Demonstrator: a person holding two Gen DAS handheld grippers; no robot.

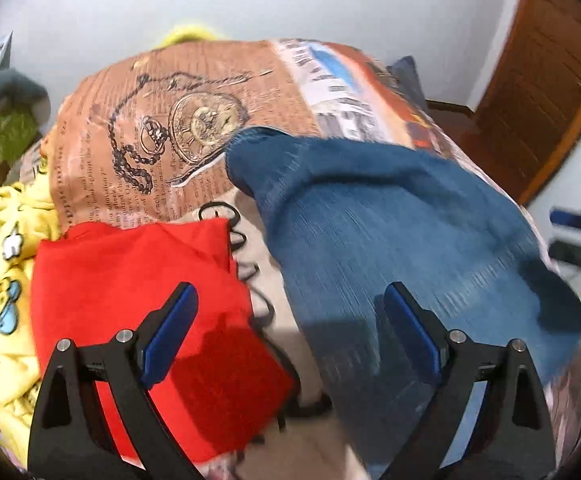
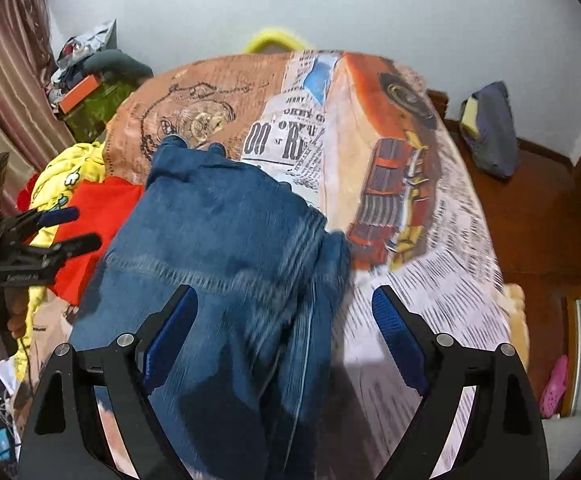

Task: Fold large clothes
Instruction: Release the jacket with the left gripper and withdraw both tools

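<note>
Right wrist view shows blue jeans [image 2: 218,240] lying on a bed under a printed sheet [image 2: 430,240], its newspaper pattern reading "JERRY" among blurred headlines. Beside them lie a red garment [image 1: 142,280] and a yellow cartoon-print one [image 1: 2,264]. The right gripper [image 2: 282,308] hangs above with jaws wide apart, holding nothing; the left gripper [image 1: 290,304] likewise gapes empty over jeans and red cloth.

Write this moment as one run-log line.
task: fold large clothes | left gripper: open, empty | right gripper: open, empty | jeans: on bed, partly folded | red garment: beside jeans
</note>
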